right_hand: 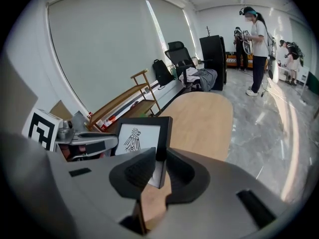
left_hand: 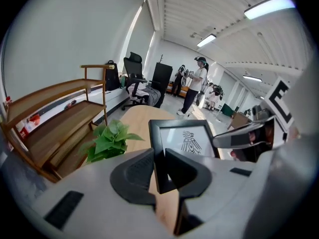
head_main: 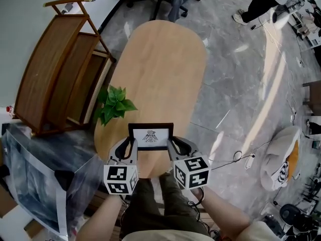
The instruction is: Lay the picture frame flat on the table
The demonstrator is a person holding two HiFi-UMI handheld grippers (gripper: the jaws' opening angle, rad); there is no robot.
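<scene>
Open tabletop (head_main: 165, 64) beyond picture frame (head_main: 150, 136), potted plant (head_main: 113, 104) near left, wooden rack (head_main: 55, 74) beside

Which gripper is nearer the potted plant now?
Left. The left gripper clamps the picture frame on the edge beside the potted plant; the right gripper clamps the opposite edge.

The head view looks steeply down from above on the bench (head_main: 165, 59), the left gripper (head_main: 130, 145) and the right gripper (head_main: 172, 144), while each gripper view sits close behind its jaws facing forward, all sharing the picture frame (head_main: 150, 136) just ahead.
</scene>
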